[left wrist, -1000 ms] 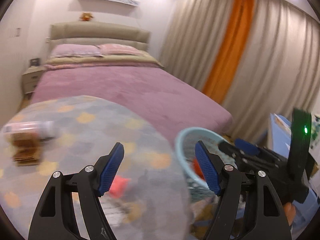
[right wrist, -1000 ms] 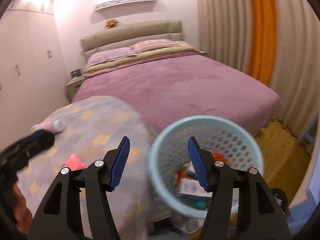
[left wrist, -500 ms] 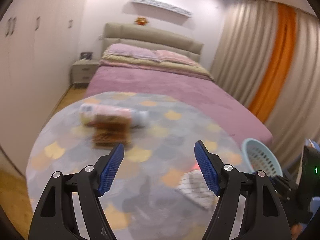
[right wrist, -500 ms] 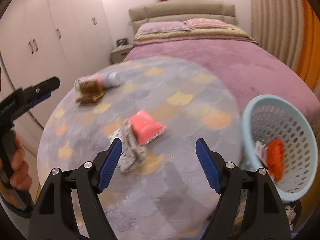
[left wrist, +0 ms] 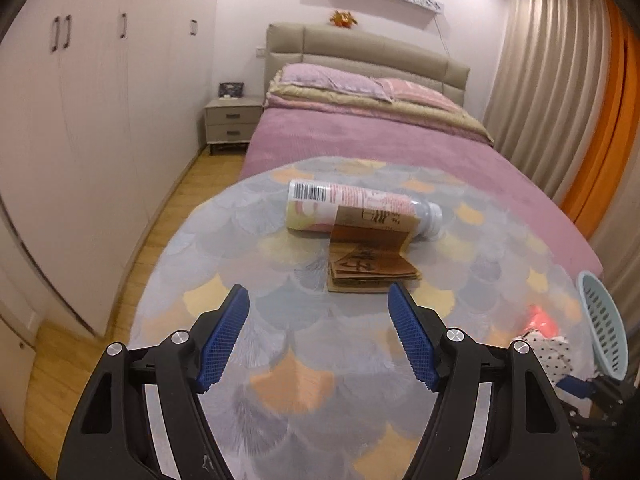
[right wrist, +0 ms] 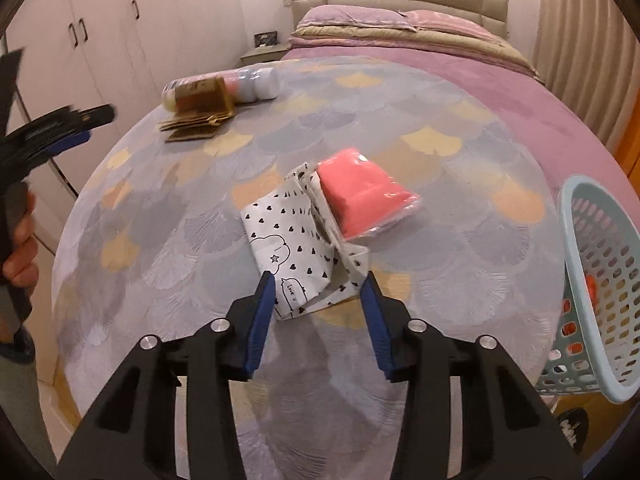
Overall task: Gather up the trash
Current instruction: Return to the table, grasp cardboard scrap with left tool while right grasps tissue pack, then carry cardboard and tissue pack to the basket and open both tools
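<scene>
- Nearest the right gripper (right wrist: 318, 294) lies a crumpled white paper wrapper (right wrist: 294, 254) printed with small black hearts; its near corner sits between the gripper's blue ribbed pads, which stand apart on either side and do not pinch it.
- Touching the wrapper's far edge is a soft coral-pink packet (right wrist: 366, 196) sealed in clear, glossy film.
- Further back on the table, a plastic bottle (left wrist: 360, 210) lies on its side, cylindrical, with a pink-and-cream label and a barcode; a stack of flattened brown cardboard (left wrist: 370, 262) leans against it.
- Over the table, short of the cardboard, the left gripper (left wrist: 318, 334) hangs wide open, holding nothing.
- All this trash rests on a round table (right wrist: 440, 280) under a smooth cloth patterned in grey, blue and orange fan shapes.
- Beside the table's right edge, a pale blue plastic basket (right wrist: 596, 280) with perforated walls tilts toward it, orange scraps showing inside.
- Behind stands a bed (left wrist: 400, 148) with a plush mauve cover and padded beige headboard.
</scene>
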